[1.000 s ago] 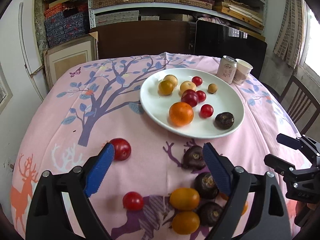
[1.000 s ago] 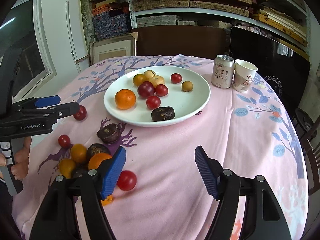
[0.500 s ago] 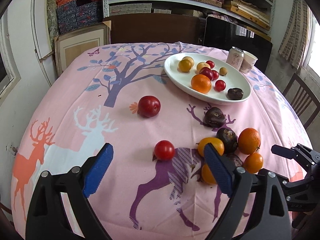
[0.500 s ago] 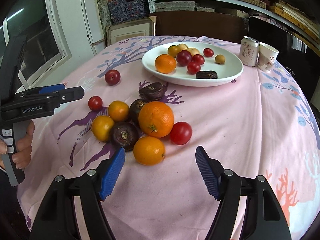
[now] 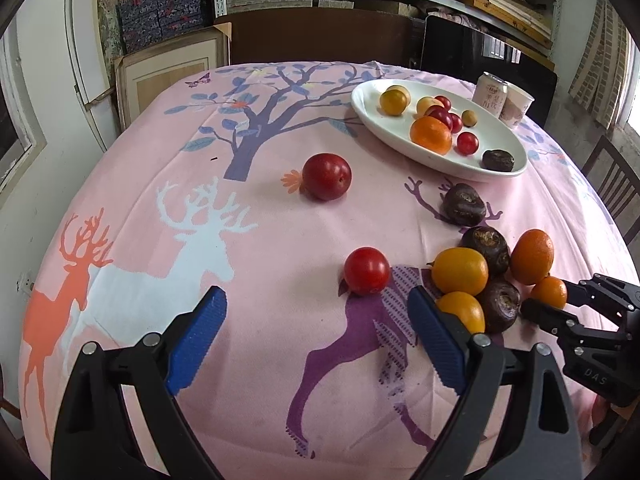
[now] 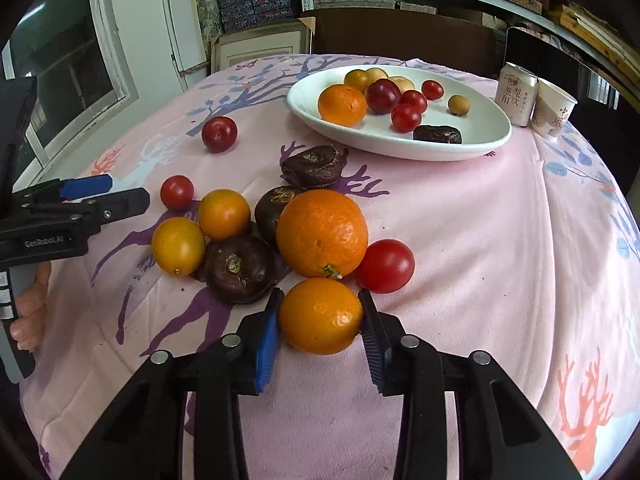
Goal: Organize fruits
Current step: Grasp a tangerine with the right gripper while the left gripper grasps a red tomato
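A white plate at the back holds several fruits; it also shows in the left wrist view. A cluster of loose fruit lies on the pink tablecloth: a large orange, yellow tomatoes, dark water chestnuts and red tomatoes. My right gripper is shut on a small orange at the near edge of the cluster; this orange also shows in the left wrist view. My left gripper is open and empty, just short of a red tomato. A red plum lies apart.
A drink can and a paper cup stand right of the plate. Chairs, a dark panel and shelves stand behind the table. The tablecloth drops away at the table's round edge on all sides.
Both grippers have drawn back from the plate toward the loose fruit. The right gripper's jaws have closed around the small orange. The left gripper stays open.
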`<state>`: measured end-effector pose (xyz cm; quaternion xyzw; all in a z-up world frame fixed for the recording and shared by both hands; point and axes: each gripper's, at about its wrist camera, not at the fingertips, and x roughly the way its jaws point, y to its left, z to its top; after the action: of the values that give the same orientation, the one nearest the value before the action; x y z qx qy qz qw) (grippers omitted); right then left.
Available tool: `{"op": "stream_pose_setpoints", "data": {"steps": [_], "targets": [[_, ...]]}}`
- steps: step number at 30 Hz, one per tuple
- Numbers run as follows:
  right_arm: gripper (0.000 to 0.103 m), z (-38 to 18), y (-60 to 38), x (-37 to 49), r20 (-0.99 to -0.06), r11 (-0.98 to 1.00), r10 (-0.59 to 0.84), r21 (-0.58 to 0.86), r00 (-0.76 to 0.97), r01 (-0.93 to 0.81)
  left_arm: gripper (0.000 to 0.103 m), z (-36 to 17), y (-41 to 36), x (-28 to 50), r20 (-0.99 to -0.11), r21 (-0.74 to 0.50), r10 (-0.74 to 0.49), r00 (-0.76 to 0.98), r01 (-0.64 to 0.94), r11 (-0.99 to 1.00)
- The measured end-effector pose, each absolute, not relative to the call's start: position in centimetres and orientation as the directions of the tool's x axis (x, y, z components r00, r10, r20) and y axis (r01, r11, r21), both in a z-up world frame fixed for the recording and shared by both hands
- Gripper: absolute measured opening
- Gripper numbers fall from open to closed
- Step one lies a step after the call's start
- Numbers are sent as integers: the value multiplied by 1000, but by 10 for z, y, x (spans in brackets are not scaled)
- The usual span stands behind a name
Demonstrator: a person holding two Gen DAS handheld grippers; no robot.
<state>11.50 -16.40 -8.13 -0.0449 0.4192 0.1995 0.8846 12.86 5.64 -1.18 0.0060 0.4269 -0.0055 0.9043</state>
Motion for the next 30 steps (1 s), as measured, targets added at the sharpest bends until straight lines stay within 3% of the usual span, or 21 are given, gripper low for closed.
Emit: {"op": "stream_pose_setpoints", "data": {"steps": [2, 7, 9, 10, 12, 19, 25, 30], "targets": [[38, -79, -171, 114, -745, 914, 343, 125, 573, -385, 89, -15, 50, 134, -776, 29, 8, 630, 22, 999], [38, -73, -183, 114, -718, 910, 380, 177, 583, -376, 69, -27, 39, 150, -804, 38, 3, 594, 45, 998], [38, -72, -185, 113, -711, 907, 387, 179, 587, -381, 51, -34, 37, 157, -823, 18, -9, 568, 42, 999], [38, -71, -186, 113, -708, 905, 392, 183, 587, -383, 50, -35, 38, 159, -822, 9, -13, 570, 36, 999], [38, -70, -187, 113, -703, 901, 404, 192, 586, -390, 27, -33, 36, 161, -816, -28, -56, 575, 58, 998], [38, -59, -192, 106, -673, 899, 413, 192, 614, -394, 27, -17, 22, 153, -799, 0, -46, 600, 75, 997], [38, -33, -203, 97, -613, 904, 410, 174, 675, -391, 27, 29, 2, 142, -745, -6, -90, 661, 128, 992], [38, 8, -213, 90, -506, 935, 307, 2, 806, -355, 28, 71, -19, 149, -673, -5, -141, 726, 186, 983]]}}
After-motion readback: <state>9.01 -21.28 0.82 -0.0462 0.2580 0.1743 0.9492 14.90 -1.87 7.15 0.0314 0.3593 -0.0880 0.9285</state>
